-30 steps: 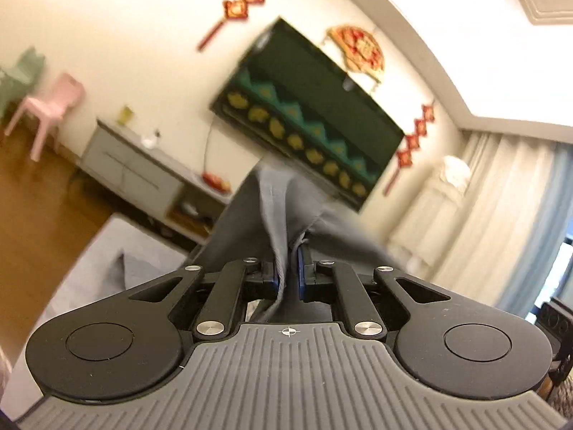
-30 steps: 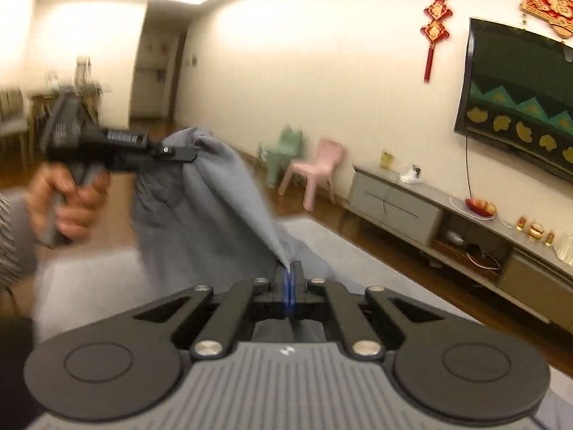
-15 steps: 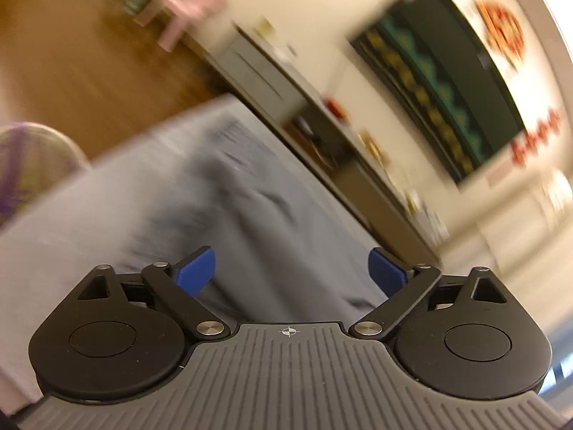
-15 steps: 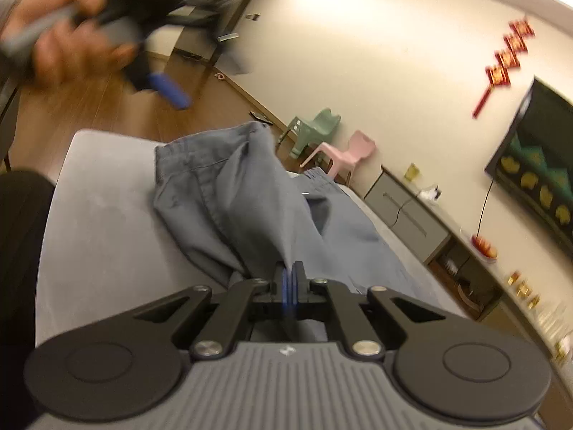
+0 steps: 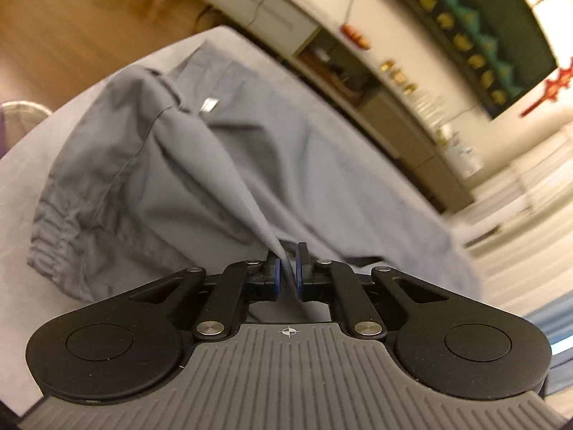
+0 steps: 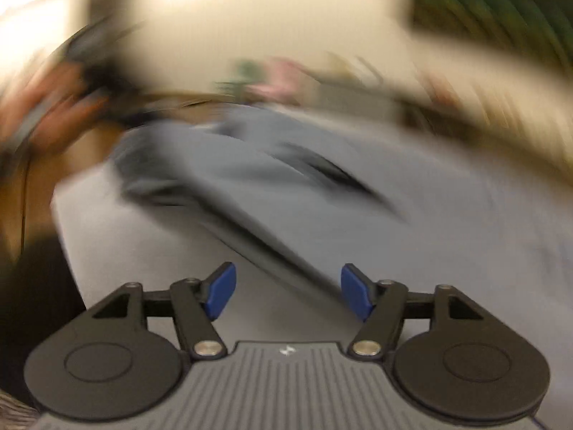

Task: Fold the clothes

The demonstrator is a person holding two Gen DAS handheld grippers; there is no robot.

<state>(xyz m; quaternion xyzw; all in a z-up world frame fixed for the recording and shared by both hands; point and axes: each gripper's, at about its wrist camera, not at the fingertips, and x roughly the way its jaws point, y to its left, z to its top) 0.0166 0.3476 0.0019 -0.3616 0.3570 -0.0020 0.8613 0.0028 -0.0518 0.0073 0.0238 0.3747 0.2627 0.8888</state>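
**Left tongs pinching the grey garment, right tongs spreading**

The left gripper (image 5: 287,268) is pressing its blue pads (image 5: 275,275) together on a raised ridge of the grey garment (image 5: 172,179), and the cloth is running up from the pinch as a taut fold toward the far end of the piece. The right gripper (image 6: 288,292) is pointing down at the same garment (image 6: 322,193) with its blue pads (image 6: 222,292) standing well apart; its jaws are opening, and a dark edge of the cloth is lying in the gap between them without either pad pressing on it.

The garment is lying spread over a pale grey padded surface (image 5: 21,186), with a gathered elastic band (image 5: 50,236) showing at its left edge and a small white label (image 5: 209,104) near the far end. In the right wrist view, which is heavily blurred, a hand (image 6: 53,114) is showing at the upper left, gripping something dark; what that is cannot be made out.

Beyond the surface, a wooden floor (image 5: 64,36) is stretching to a long low cabinet (image 5: 272,10) against the wall, and a dark panel with a green and yellow pattern (image 5: 476,28) is hanging above it.
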